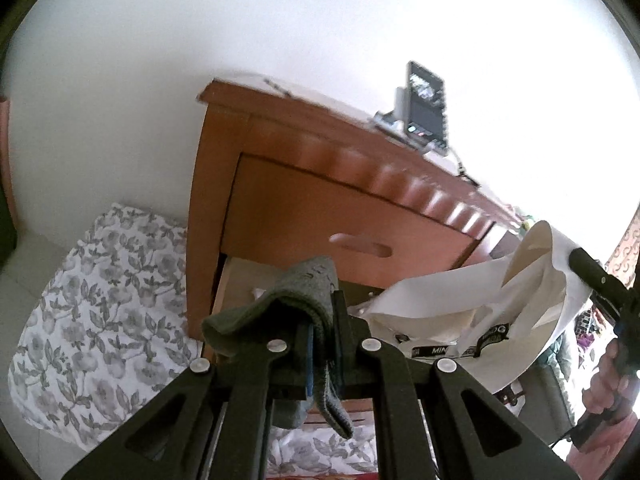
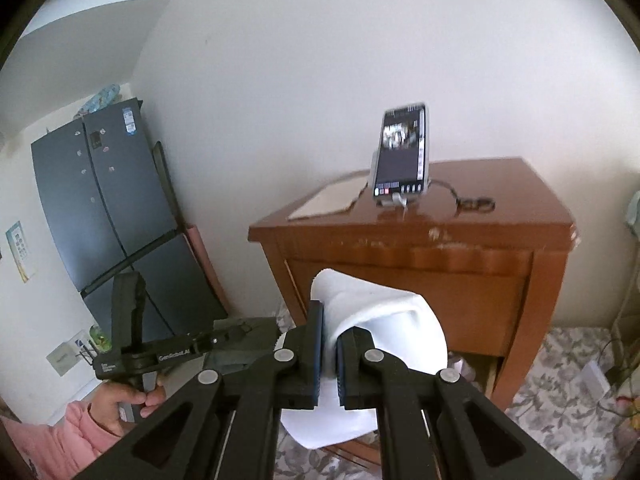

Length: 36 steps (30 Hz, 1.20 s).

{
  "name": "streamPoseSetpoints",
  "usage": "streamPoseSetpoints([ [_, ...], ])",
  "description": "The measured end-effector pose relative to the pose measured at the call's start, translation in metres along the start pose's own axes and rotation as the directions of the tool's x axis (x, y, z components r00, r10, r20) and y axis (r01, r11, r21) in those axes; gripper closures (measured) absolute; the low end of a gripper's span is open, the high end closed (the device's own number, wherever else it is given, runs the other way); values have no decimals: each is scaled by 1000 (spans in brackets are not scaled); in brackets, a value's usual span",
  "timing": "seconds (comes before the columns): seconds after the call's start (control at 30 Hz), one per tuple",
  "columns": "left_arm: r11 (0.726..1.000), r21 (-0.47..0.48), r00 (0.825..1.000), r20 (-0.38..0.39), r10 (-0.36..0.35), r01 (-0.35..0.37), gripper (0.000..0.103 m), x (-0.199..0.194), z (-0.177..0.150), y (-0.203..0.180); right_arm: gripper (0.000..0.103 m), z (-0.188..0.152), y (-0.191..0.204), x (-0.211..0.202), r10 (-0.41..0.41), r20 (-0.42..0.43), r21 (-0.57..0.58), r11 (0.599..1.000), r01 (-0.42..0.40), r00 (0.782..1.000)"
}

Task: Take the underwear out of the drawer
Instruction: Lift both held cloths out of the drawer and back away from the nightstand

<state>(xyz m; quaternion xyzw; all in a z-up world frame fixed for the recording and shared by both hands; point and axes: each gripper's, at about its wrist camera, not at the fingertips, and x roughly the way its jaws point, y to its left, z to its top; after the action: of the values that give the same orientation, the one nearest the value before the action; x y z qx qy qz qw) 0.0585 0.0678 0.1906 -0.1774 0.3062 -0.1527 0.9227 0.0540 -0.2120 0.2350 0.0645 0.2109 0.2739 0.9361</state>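
A dark grey-green folded underwear (image 1: 288,300) hangs between the fingers of my left gripper (image 1: 322,344), which is shut on it in front of the wooden nightstand (image 1: 304,208). A white underwear (image 2: 380,320) with a black printed waistband (image 1: 448,350) is draped over my right gripper (image 2: 329,356), which is shut on it. In the left wrist view the right gripper's black handle (image 1: 600,280) shows at the far right, holding the white cloth up. The lower drawer (image 1: 236,280) stands pulled out below the upper drawer front. A hand (image 2: 124,400) in a pink sleeve holds the left gripper.
A phone (image 2: 402,152) on a stand with a cable sits on the nightstand top, beside a flat pale sheet (image 2: 328,200). A dark fridge (image 2: 108,208) stands at the left wall. A floral patterned cloth (image 1: 100,312) covers the floor around the nightstand.
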Motion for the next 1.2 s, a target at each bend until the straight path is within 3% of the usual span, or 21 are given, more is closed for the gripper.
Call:
streamPoseSetpoints([
  [0.63,996,48,994,67,-81,78,96,-76,-27,-40,97,9,68,-114,-76,131,-131,987,94,988],
  [0.93,993,67,991,81,-102,97,96,-100,-40,-46,97,-3,94,-147,-92,134,-170,979,115,987],
  [1.2,992,69,991,76,-112,107,95,-111,-52,-46,97,-17,106,-150,-105,96,-189,974,122,990],
])
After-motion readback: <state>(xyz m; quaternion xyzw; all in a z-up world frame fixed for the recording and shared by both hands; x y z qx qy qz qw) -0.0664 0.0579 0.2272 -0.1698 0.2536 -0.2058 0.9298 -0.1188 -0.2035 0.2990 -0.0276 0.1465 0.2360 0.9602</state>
